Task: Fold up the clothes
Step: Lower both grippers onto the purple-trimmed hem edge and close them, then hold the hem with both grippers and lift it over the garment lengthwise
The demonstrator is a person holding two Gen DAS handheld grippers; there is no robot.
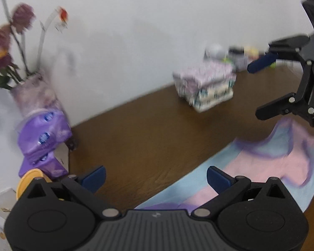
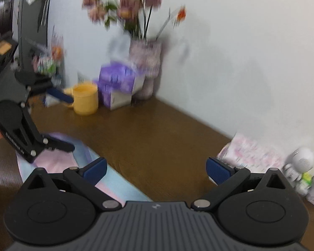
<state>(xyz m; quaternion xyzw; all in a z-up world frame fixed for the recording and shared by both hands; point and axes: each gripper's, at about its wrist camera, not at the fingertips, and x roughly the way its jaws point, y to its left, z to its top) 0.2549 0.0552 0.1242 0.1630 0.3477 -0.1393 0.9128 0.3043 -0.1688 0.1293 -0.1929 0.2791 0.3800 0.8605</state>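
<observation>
A pastel pink, blue and purple garment (image 1: 272, 167) lies flat on the brown table (image 1: 148, 133), under and to the right of my left gripper (image 1: 157, 177). That gripper is open and holds nothing. My right gripper (image 1: 259, 87) hovers open over the garment's far right part. In the right wrist view the garment (image 2: 58, 163) sits at the lower left, and my right gripper (image 2: 157, 169) is open over bare table (image 2: 161, 138). My left gripper (image 2: 67, 121) is open above the cloth there. Both views are blurred.
A folded patterned stack (image 1: 205, 87) rests near the wall, also seen as the stack (image 2: 251, 154) beside a white toy robot (image 2: 301, 165). A flower vase (image 2: 146, 62), purple tissue packs (image 2: 117, 83) and a yellow cup (image 2: 85, 98) crowd the left corner.
</observation>
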